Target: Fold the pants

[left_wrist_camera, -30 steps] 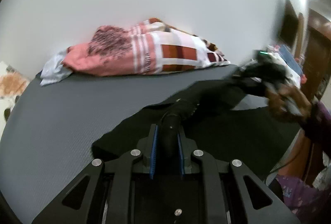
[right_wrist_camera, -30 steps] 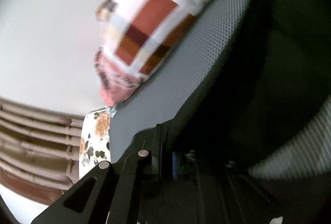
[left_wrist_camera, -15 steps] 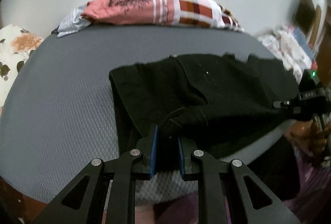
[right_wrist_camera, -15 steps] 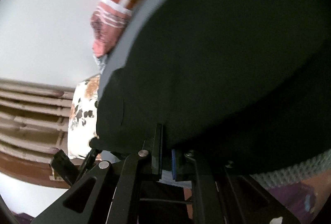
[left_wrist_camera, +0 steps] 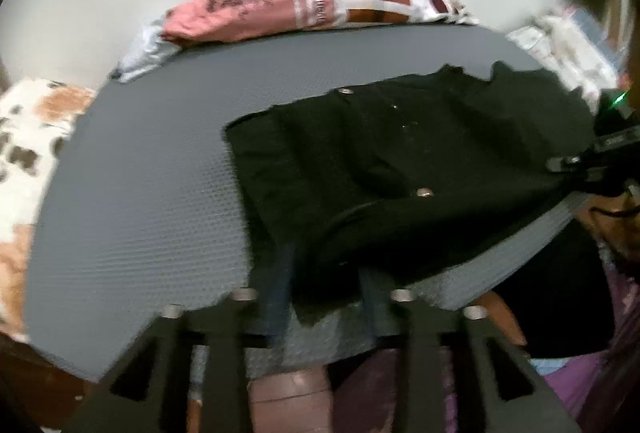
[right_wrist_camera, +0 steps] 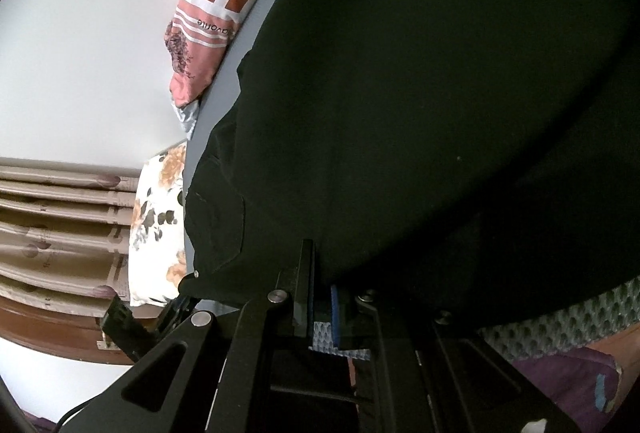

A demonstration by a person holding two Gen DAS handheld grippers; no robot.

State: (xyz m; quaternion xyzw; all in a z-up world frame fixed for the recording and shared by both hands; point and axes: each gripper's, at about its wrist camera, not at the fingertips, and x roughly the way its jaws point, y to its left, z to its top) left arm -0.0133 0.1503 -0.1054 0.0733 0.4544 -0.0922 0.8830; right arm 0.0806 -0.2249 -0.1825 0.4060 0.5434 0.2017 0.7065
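Grey mesh-textured bed [left_wrist_camera: 132, 201], set against a white wall; a pink checked blanket [left_wrist_camera: 320, 1] is heaped at its far edge.

Pants [left_wrist_camera: 400, 161]: black, with metal buttons, laid across the bed's near right part, one edge hanging over the near side. A first fold appears made, since layers are seen overlapping; smoothing and further folds are judged left to do.

Left gripper [left_wrist_camera: 324, 297]: jaws opening, pants hem lying loose between them, no longer pinched.

Right gripper [right_wrist_camera: 320, 297]: jaws together, clamped on the pants edge at the bed's near side.
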